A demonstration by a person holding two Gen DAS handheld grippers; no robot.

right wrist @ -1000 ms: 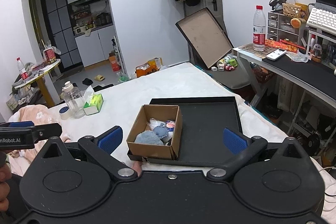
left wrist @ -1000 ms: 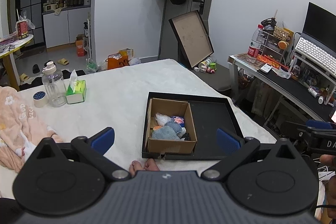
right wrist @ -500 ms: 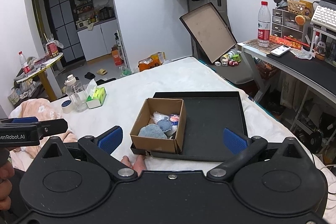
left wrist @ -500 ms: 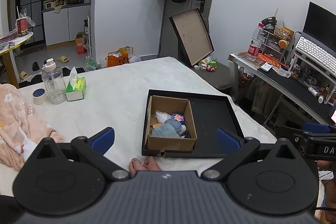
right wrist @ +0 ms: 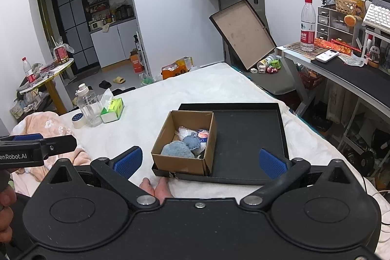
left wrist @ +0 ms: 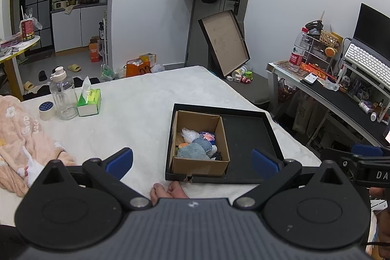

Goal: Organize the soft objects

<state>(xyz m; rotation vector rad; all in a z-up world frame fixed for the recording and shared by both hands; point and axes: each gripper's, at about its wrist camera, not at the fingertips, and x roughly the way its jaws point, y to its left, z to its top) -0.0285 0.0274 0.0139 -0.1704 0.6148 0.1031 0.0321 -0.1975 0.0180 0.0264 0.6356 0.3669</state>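
Observation:
A brown cardboard box (left wrist: 198, 163) (right wrist: 180, 161) sits in the left part of a shallow black tray (left wrist: 246, 135) (right wrist: 246, 130) on the white bed. Inside it lie several soft items: a blue fuzzy cloth (left wrist: 192, 151) (right wrist: 176, 149), a white crumpled piece (left wrist: 189, 134) and a small pink-and-blue item (left wrist: 207, 136). My left gripper (left wrist: 192, 162) hangs open above the bed's near edge, nothing between its blue pads. My right gripper (right wrist: 199, 161) is open and empty too, at about the same height in front of the box.
On the bed's left stand a clear bottle (left wrist: 62, 95), a green tissue pack (left wrist: 89, 101) and a tape roll (left wrist: 46, 110); a pink garment (left wrist: 22, 138) lies nearer. A person's toes (left wrist: 168, 190) show at the near edge. A desk (left wrist: 341, 99) stands to the right.
Both views have risen and drawn back slightly, so the box and tray sit a little lower and farther. Nothing on the bed moved; both grippers stayed open.

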